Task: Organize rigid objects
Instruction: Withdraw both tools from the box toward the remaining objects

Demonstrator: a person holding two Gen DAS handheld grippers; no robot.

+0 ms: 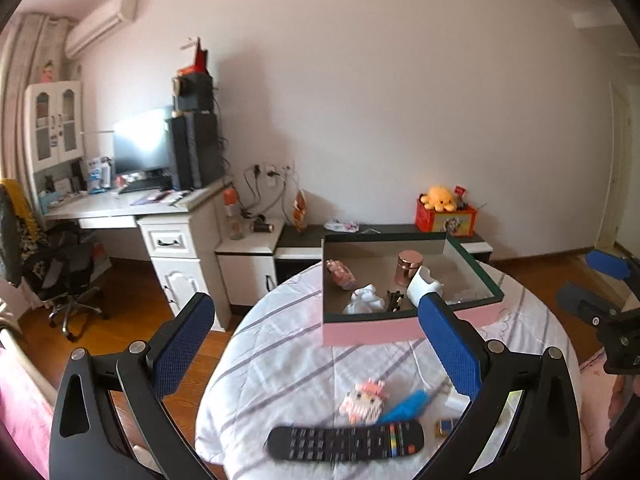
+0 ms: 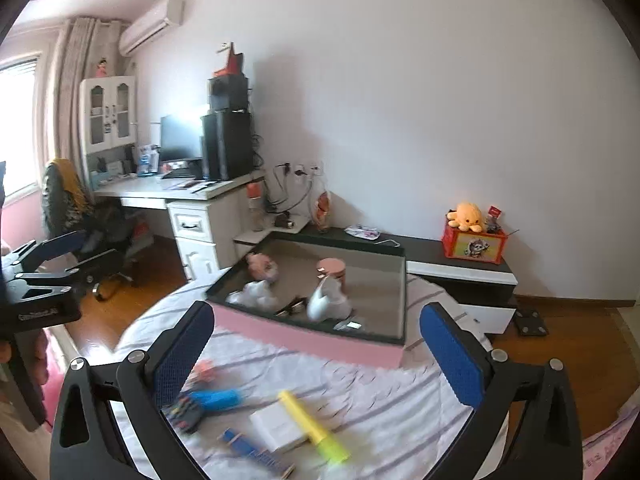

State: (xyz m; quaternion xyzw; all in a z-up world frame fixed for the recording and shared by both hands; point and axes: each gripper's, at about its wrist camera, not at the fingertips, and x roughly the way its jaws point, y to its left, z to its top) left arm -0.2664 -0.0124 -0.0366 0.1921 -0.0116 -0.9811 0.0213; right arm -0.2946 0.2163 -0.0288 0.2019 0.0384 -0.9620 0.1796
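Your left gripper (image 1: 316, 340) and right gripper (image 2: 316, 344) both gape wide, empty. The pink box (image 1: 372, 330) sits at the round table's (image 1: 280, 360) far edge. Only your left view shows the remote control (image 1: 344, 442); only your right, the yellow marker (image 2: 316, 426).

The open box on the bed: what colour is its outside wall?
Pink, with a dark green rim; clearest in the left wrist view.

Striped cloth cover (image 1: 280, 360), glossy copper-toned jar (image 1: 409, 267), possibly metal, matt black plastic remote (image 1: 344, 442)
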